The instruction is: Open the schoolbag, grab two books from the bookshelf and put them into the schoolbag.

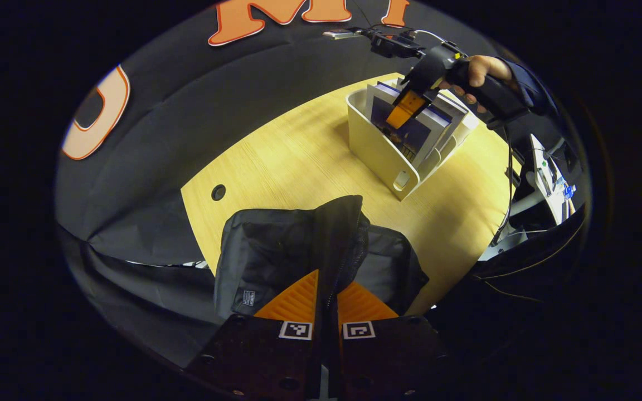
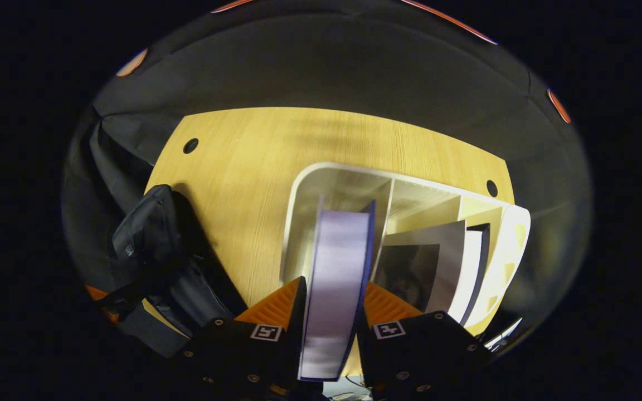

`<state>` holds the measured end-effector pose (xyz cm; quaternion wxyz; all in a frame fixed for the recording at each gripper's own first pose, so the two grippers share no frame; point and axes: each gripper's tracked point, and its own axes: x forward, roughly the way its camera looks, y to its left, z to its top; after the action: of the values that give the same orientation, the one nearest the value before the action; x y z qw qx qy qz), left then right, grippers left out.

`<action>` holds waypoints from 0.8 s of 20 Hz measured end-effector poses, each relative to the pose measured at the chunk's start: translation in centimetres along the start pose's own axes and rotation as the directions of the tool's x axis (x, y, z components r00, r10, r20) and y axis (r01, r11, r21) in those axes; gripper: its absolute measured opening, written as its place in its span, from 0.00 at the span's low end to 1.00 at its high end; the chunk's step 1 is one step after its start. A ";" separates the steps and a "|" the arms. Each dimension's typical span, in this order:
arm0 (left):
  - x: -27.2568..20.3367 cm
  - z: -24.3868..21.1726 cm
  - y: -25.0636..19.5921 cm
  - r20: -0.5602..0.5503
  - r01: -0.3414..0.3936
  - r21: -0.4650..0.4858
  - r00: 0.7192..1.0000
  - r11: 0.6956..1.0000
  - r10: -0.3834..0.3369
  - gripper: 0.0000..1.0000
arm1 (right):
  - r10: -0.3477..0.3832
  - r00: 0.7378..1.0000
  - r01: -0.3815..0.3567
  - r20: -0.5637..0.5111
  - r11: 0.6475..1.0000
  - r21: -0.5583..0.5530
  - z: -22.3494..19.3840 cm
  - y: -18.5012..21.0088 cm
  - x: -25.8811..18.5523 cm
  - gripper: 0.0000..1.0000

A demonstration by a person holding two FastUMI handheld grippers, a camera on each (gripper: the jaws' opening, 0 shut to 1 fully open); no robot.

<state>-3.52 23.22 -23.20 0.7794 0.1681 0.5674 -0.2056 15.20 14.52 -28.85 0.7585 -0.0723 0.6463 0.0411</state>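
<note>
Dim booth, overhead light, fisheye-bent edges, slight blur.

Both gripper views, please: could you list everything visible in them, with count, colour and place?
Table: one, light wood, with round cable holes, under everything.
Schoolbag: one, black, near edge of the table, a flap of it pinched upward.
Bookshelf: one, cream-white desktop rack with dividers, far side of the table.
Book: one, pale fore-edge with dark blue cover, in the rack's first slot, gripped.
Other books: at least two, dark and white covers, in the next slots.
Left gripper: shut on the schoolbag's flap.
Right gripper: shut on the book.
Hand: one, dark sleeve, holding the right gripper above the rack.
</note>
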 end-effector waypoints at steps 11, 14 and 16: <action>0.2 -0.3 -0.2 0.046 0.043 0.025 0.998 0.999 -0.045 0.06 | 0.005 0.999 -0.010 0.031 0.987 0.160 -3.1 -2.5 -8.8 0.36; 0.0 -0.3 -0.2 0.065 0.049 0.045 0.997 0.998 -0.052 0.06 | 0.011 0.997 -0.023 0.070 0.983 0.183 -5.0 -2.4 -12.2 0.36; 0.0 -0.4 -0.2 0.076 0.057 0.052 0.995 0.997 -0.061 0.06 | 0.007 0.994 -0.030 0.109 0.978 0.208 -6.2 -2.4 -14.1 0.36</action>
<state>-4.01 23.25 -23.32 0.7901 0.1626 0.5360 -0.2489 7.23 11.57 -15.80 0.7953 0.0162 0.6058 -0.0162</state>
